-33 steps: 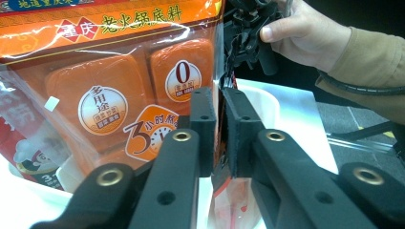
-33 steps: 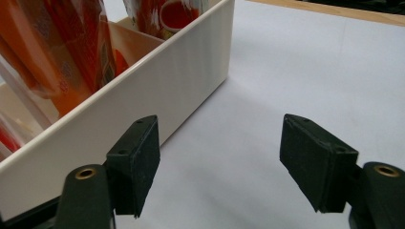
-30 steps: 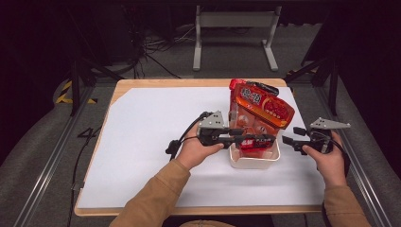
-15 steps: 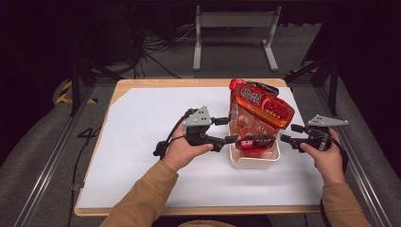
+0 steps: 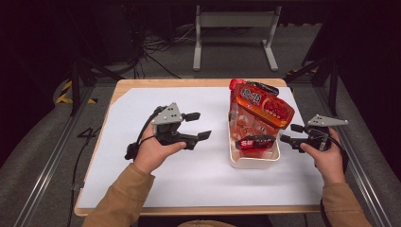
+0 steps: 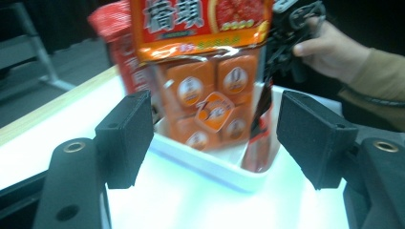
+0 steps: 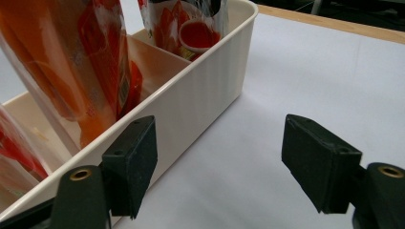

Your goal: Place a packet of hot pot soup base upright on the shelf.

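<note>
White sheet is covering the wooden table. Left gripper is hovering over its left-centre, jaws just opened and gaping, nothing between them. Right of it, a cream plastic bin is standing, holding an orange snack bag leaning upright and a small red packet at its near end. Right gripper is waiting just beside the bin's right wall, jaws spread, grasping nothing.

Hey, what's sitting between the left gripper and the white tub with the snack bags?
Nothing: in the high view, bare white tabletop separates the left gripper, jaws open and empty, from the white tub.
</note>
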{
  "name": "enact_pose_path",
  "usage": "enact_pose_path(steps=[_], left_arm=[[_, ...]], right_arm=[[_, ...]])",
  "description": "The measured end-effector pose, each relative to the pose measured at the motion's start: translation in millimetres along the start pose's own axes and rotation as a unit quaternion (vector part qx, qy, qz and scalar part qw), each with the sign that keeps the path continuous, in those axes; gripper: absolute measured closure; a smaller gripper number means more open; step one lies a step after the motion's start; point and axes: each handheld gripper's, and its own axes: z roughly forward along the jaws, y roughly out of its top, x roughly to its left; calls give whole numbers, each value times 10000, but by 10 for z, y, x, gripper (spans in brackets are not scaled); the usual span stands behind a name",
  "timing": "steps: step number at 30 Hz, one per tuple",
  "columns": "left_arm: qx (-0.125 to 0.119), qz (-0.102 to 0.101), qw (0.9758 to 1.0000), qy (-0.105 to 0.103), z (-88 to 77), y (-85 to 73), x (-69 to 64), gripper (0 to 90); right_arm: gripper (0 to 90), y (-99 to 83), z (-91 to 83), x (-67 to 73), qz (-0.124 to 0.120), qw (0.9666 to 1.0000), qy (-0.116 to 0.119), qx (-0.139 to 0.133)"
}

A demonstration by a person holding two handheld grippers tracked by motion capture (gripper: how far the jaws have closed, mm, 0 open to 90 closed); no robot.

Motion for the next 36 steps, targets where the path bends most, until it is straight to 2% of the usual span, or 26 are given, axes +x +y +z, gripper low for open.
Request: enact_pose_path(steps=[5,8,11,14,18,22,28,29,30,31,34,36], left_arm=[[48,-94,9995,301,-257,-114,82,268],[113,-131,9982,568,-406,-209,124,264],[141,-247,9975,653,-515,-303,172,249],[239,-357,9956,828,-590,-412,234,235],[283,-491,9931,1029,-670,-551,315,215],[269,-664,9913,1100,-725,-674,369,189],[292,-645,9900,1220,-793,-869,448,152],[289,-705,9895,1229,-798,-909,463,149],[306,-770,9883,1280,-812,-991,502,142],[306,-770,9883,1280,-812,-991,502,137],[286,-923,9860,1361,-826,-1100,565,121],[287,-1057,9831,1464,-835,-1169,604,115]], right_arm=[[281,0,1,9,-19,10000,28,3],[281,-4,2,10,-26,10000,24,-34],[281,-24,20,14,-24,10000,33,-32],[276,-41,34,19,-32,10000,33,-7],[269,-59,27,3,6,10000,15,-31],[258,-82,26,-8,54,10000,16,-25],[242,-104,23,-22,69,10000,-40,-33],[242,-104,21,-23,67,10000,-43,-36],[242,-100,12,-22,60,9999,-52,-70],[242,-100,12,-22,60,9999,-52,-70],[245,-91,-5,-25,21,9999,-47,-126],[246,-86,-19,-31,25,9999,-55,-151]])
